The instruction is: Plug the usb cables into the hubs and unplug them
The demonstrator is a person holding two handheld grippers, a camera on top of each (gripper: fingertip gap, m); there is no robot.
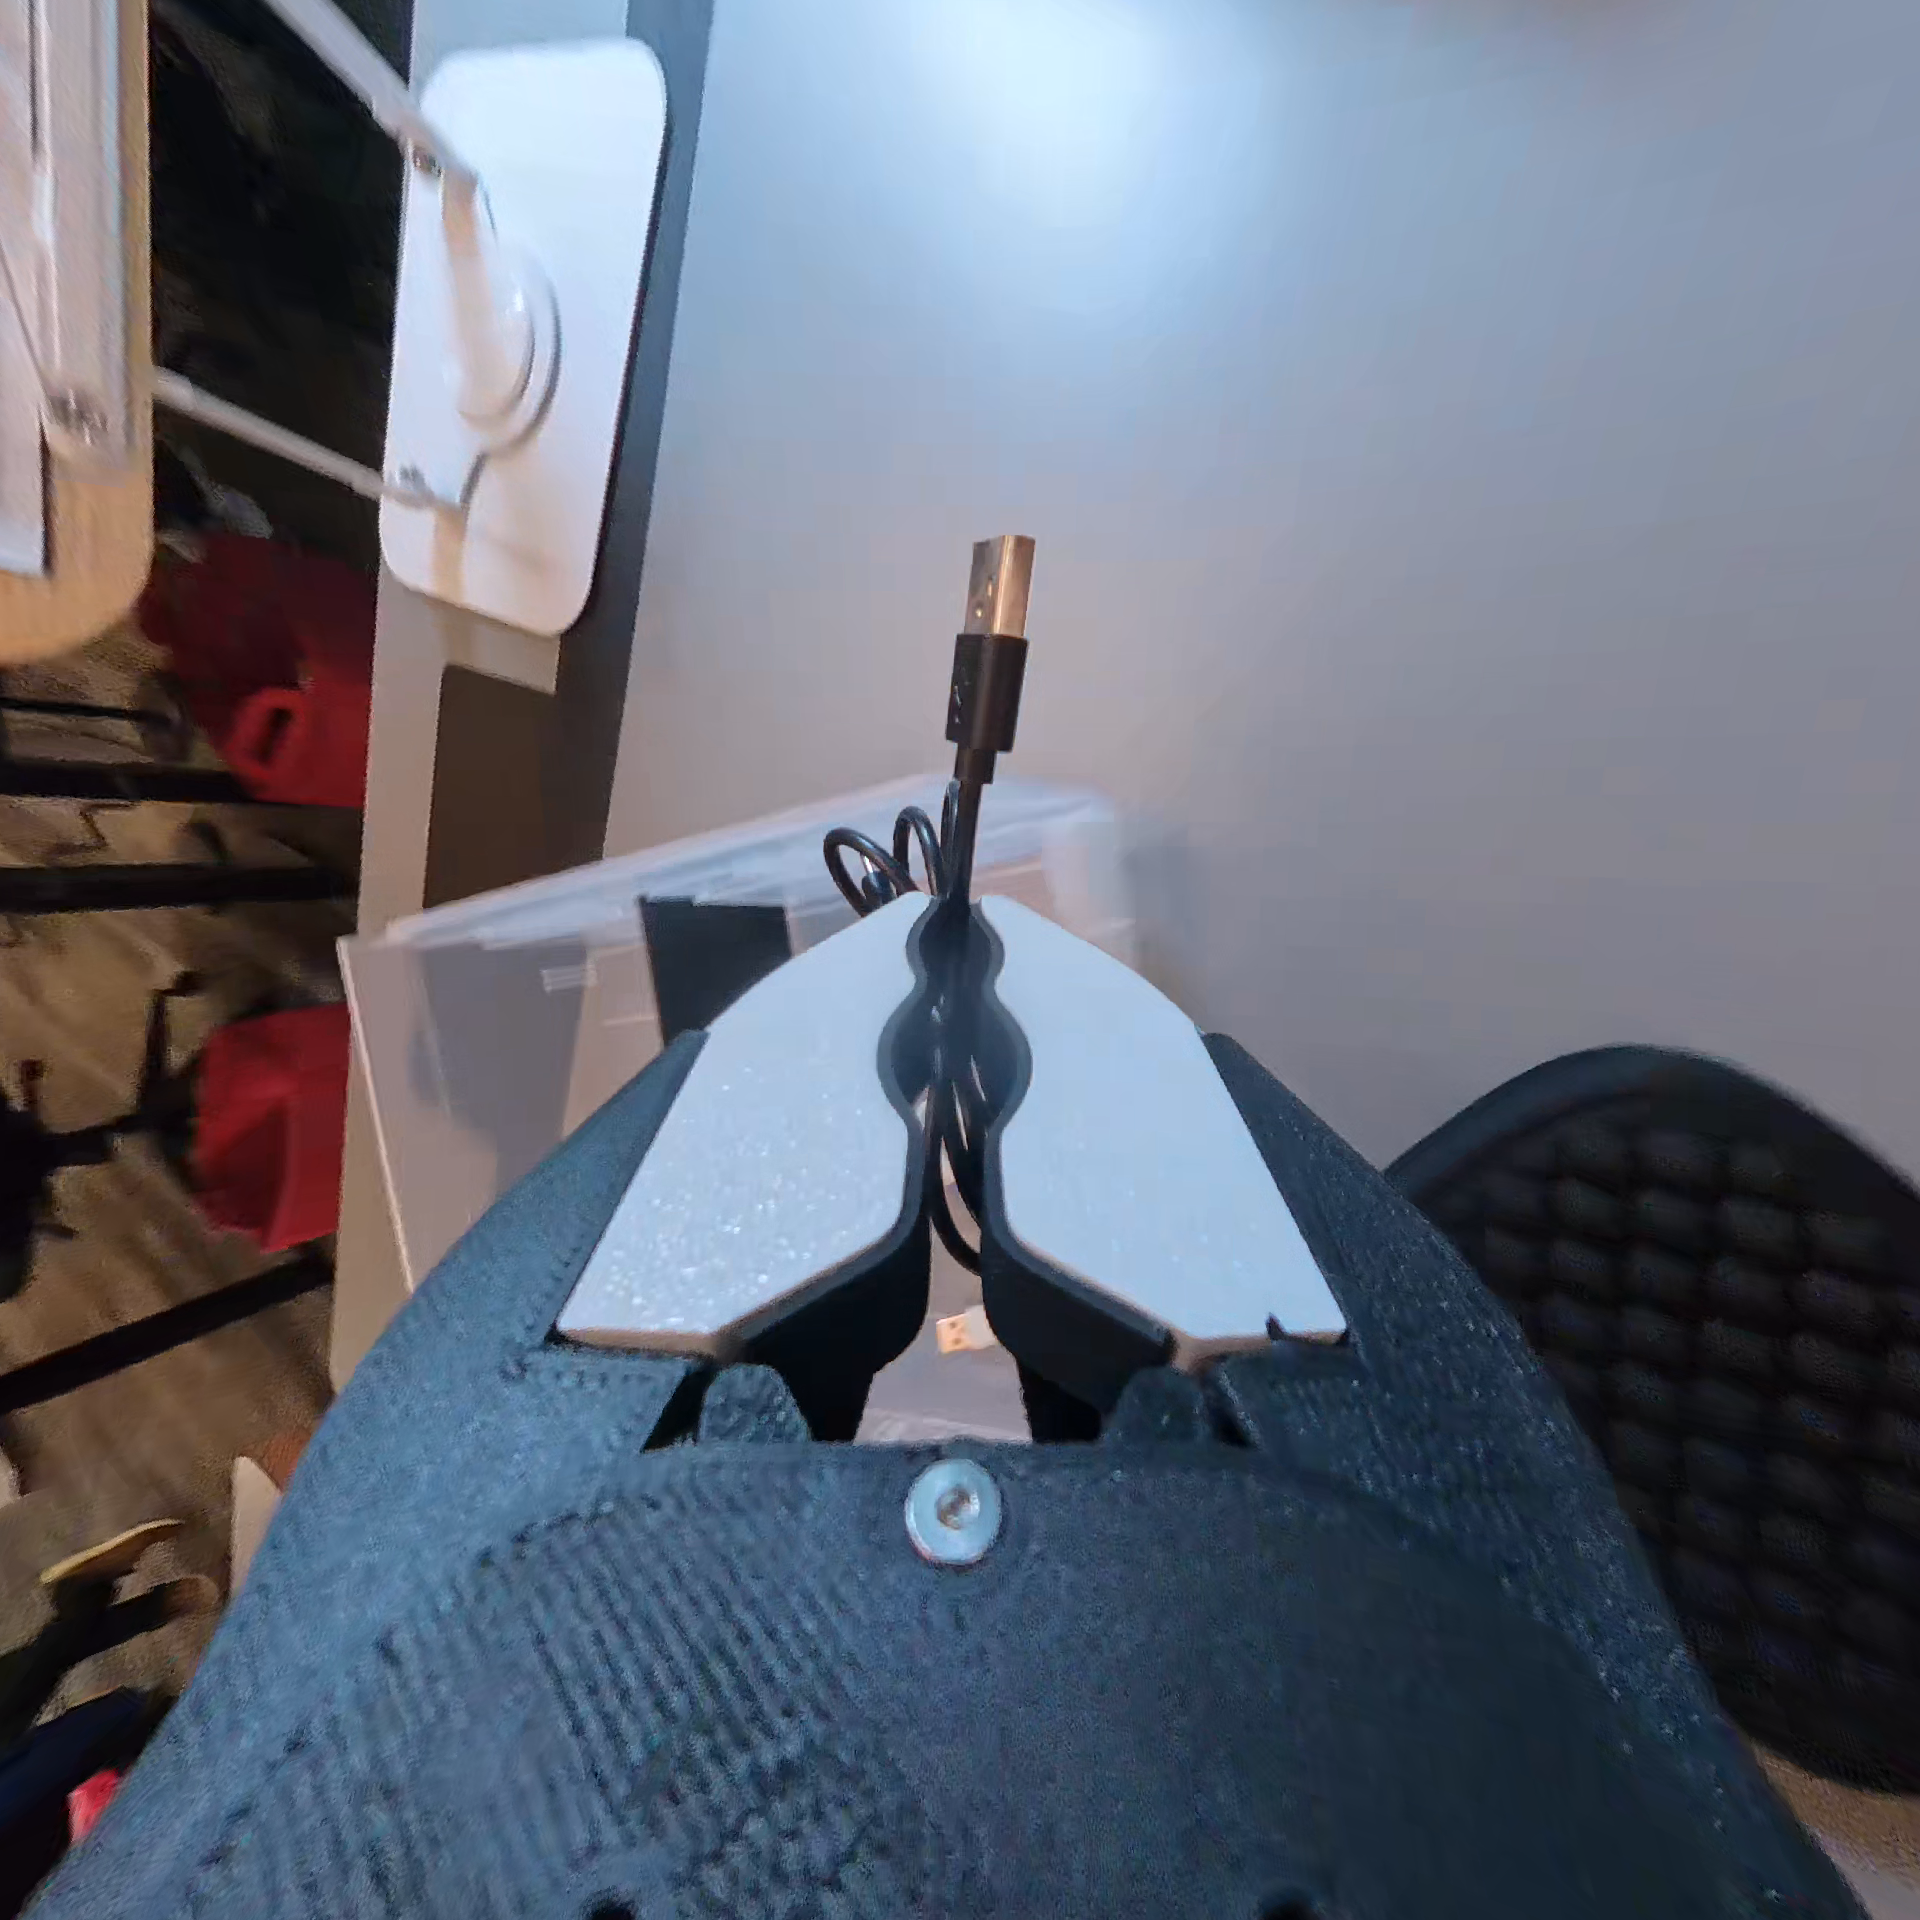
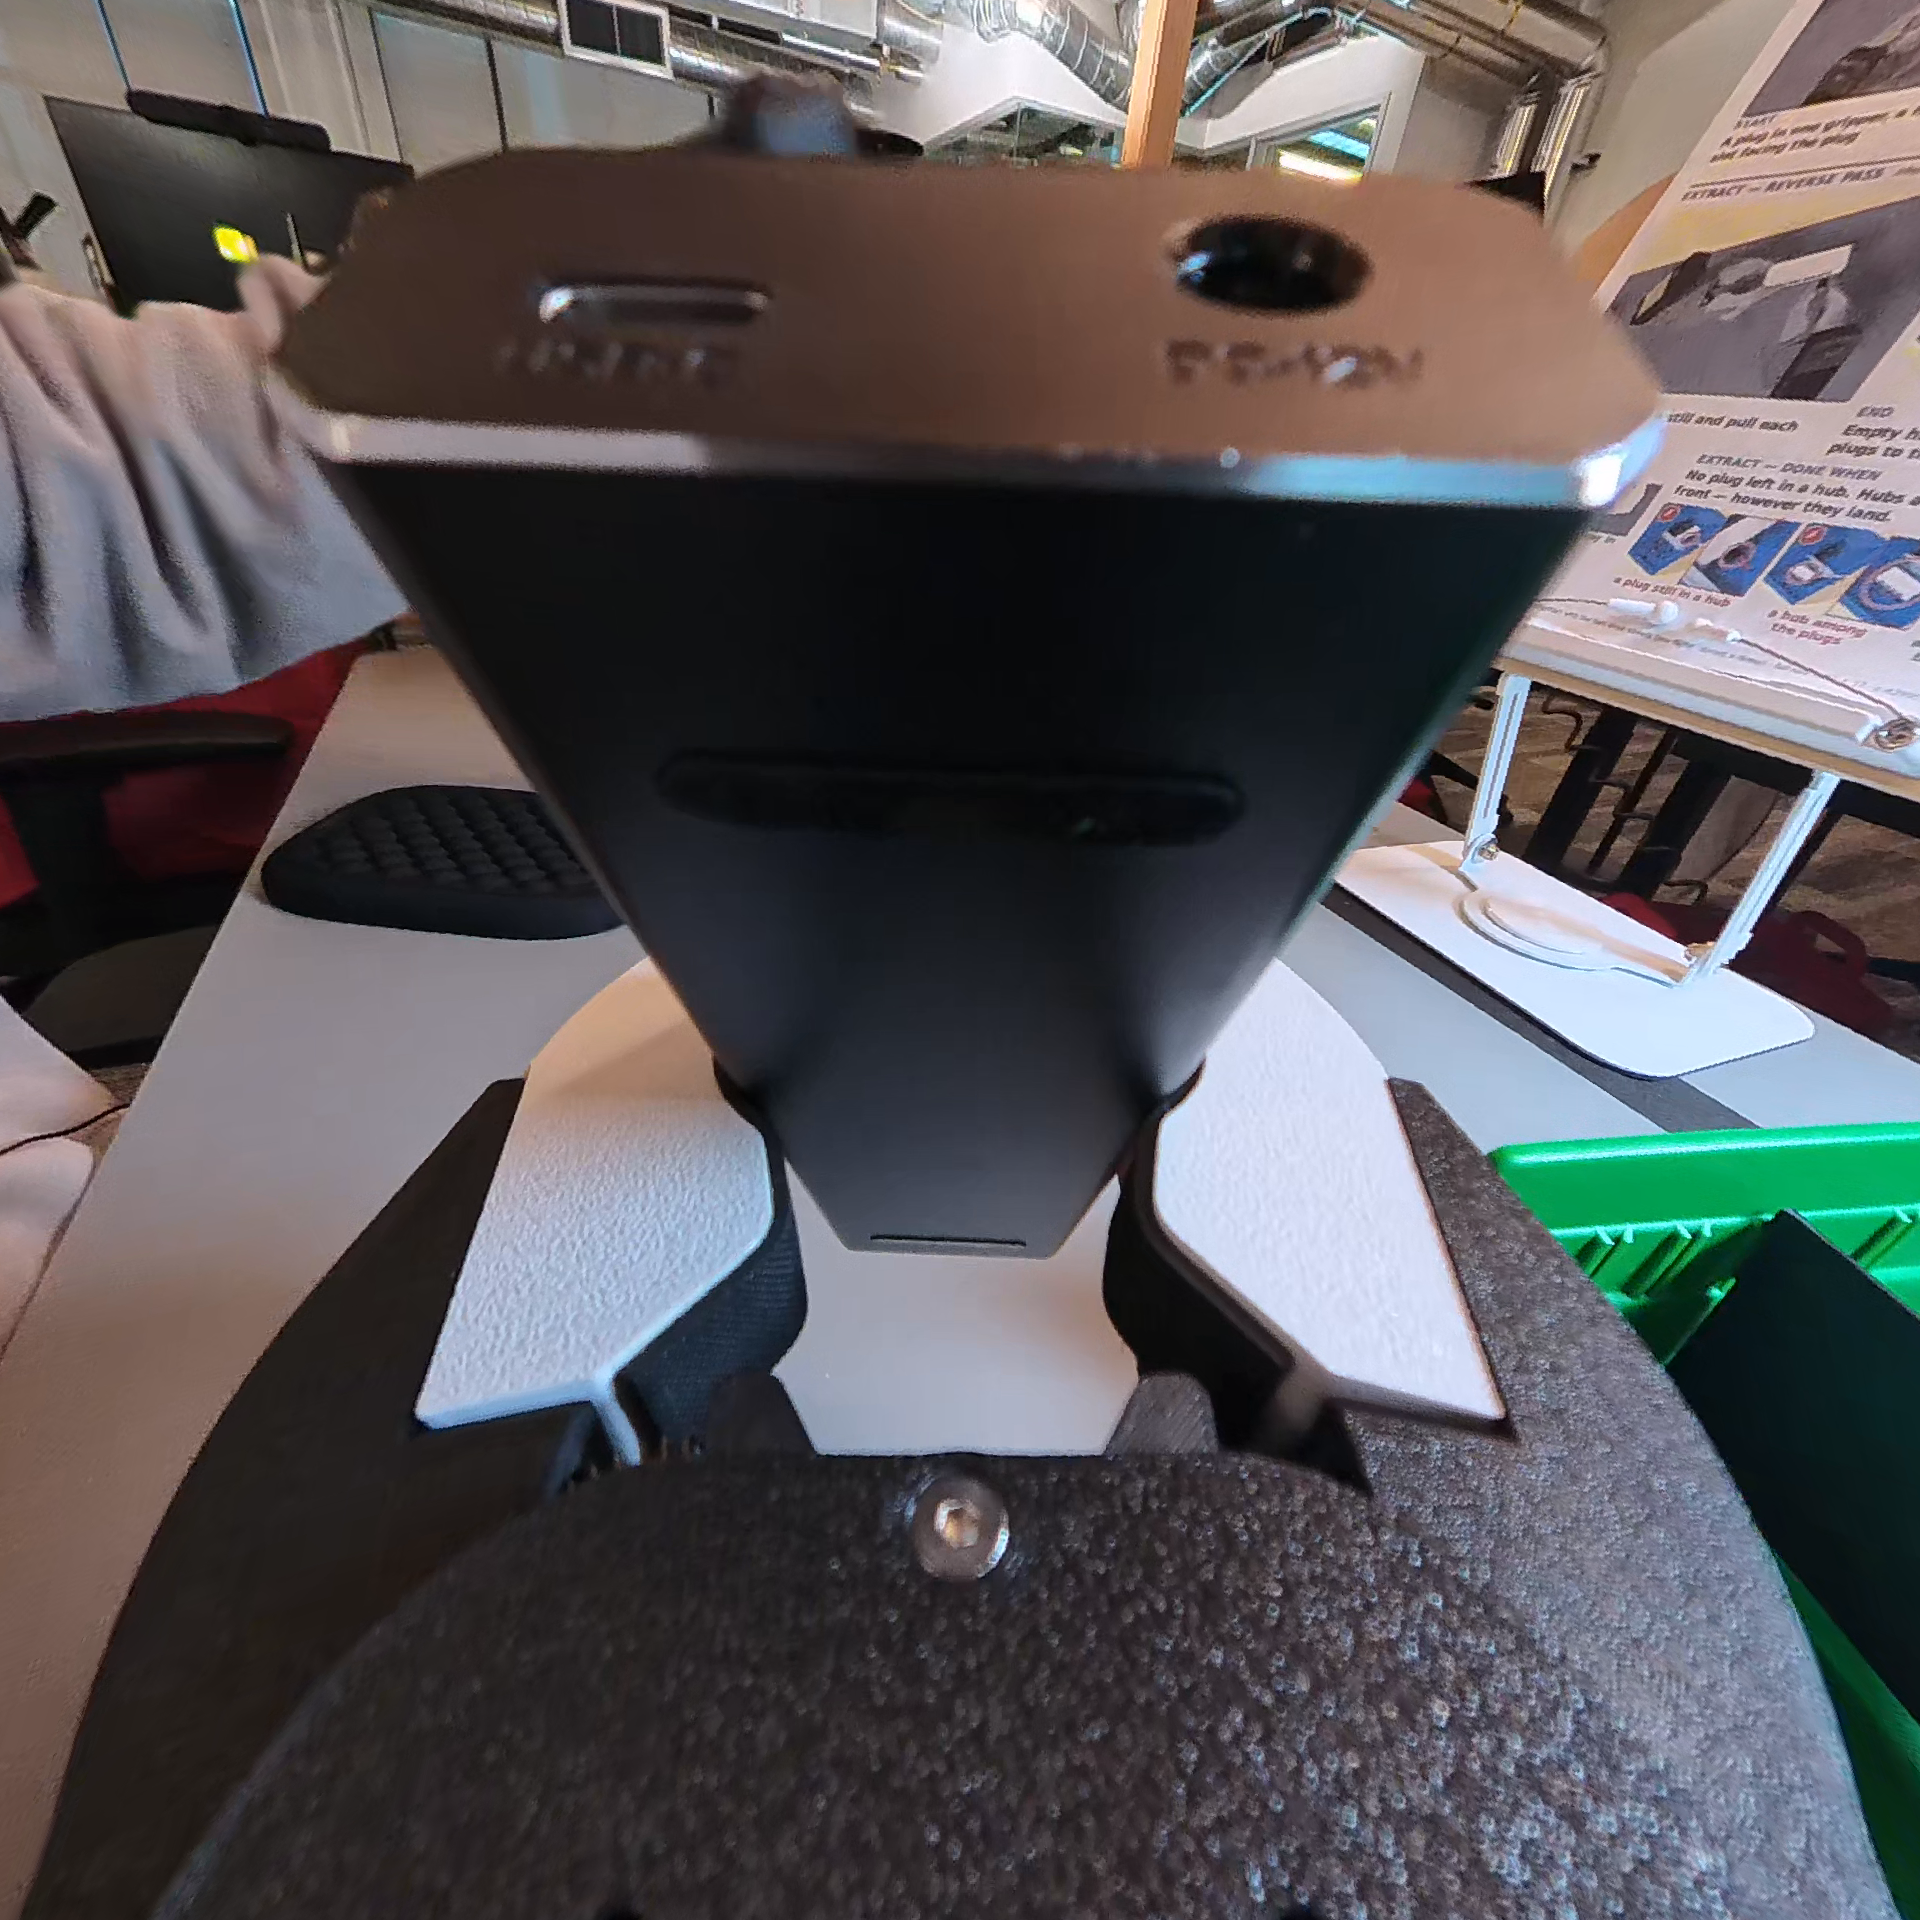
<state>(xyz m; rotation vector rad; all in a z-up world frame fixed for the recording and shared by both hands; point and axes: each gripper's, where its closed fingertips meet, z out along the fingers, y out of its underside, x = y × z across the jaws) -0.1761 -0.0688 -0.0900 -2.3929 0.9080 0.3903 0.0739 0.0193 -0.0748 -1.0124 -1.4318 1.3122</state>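
Looks like the lining-up step before plugging in: big matte-black metal hub [image 2: 940, 665] pinched upright in the right claw [image 2: 951, 1195], above the pale surface [image 2: 312, 1039]. Thin black usb cable [image 1: 987, 686] clamped in the left claw [image 1: 951, 935], silver plug poking forward (hub not visible from there). Next up, probably: bringing plug and port together squarely.

Left gripper [image 1: 951, 920] of rough black 3D-printed plastic, pale grey speckled plates atop two tapering fingers [image 1: 769, 1132] with wavy inner edges, silver hex screw at the base, right gripper [image 2: 951, 1101] matching, coarse pebbled black shell, white finger plates [image 2: 613, 1226]
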